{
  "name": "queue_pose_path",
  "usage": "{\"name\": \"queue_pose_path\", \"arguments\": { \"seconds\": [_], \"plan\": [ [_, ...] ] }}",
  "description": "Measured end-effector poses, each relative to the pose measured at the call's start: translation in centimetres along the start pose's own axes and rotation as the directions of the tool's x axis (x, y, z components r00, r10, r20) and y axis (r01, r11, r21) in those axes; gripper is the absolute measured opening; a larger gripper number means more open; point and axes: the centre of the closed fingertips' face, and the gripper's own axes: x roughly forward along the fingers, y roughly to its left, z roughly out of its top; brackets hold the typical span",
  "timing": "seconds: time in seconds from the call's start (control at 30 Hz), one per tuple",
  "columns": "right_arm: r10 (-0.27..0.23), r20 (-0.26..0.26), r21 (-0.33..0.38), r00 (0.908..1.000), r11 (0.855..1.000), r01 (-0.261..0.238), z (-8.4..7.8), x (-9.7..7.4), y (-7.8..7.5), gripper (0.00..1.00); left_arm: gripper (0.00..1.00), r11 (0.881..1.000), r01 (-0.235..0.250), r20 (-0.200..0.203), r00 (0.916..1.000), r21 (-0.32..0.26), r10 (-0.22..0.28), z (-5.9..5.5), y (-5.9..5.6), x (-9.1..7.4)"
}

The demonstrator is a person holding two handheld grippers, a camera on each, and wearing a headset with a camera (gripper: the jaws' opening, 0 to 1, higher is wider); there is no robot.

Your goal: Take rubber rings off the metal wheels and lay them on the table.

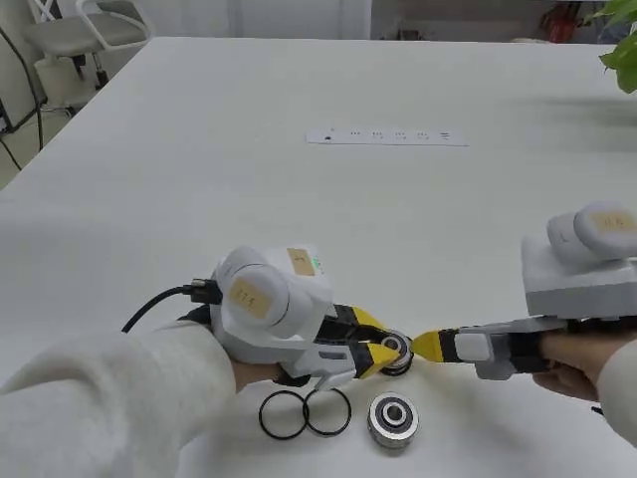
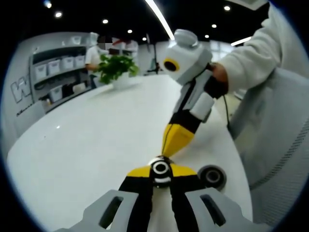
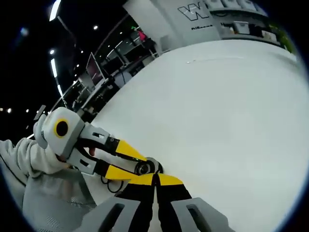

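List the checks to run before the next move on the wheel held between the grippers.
1. Held wheel clamped in the left gripper fingers: ok.
2. Right gripper tip meets the held wheel: ok.
3. Right fingers pinch a ring on that wheel: cannot tell. They look shut, but the contact is hidden.
4. Two loose rubber rings lie flat on the table, apart from both grippers: ok.
5. Second wheel rests on the table, close to the held one but not touching it: ok.
6. Bare table beside the loose rings for the next one: ok.
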Motion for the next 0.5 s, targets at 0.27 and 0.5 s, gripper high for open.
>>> {"name": "queue_pose_path", "arguments": {
  "seconds": [0.27,0.5],
  "plan": [
    [-0.006,-0.010,-0.013,0.9999,1.000,0.005,0.22,0.16,0.39,0.00,0.13,1.000,-0.003,-0.003,1.0000,0.000,0.003,-0.03,0.05,-0.04],
    [-0.003,-0.016,-0.025,0.9999,1.000,0.002,0.33,0.20,0.42,0.00,0.13,1.000,-0.002,-0.002,1.0000,0.002,0.002,-0.07,0.06,-0.07]
  ]
}}
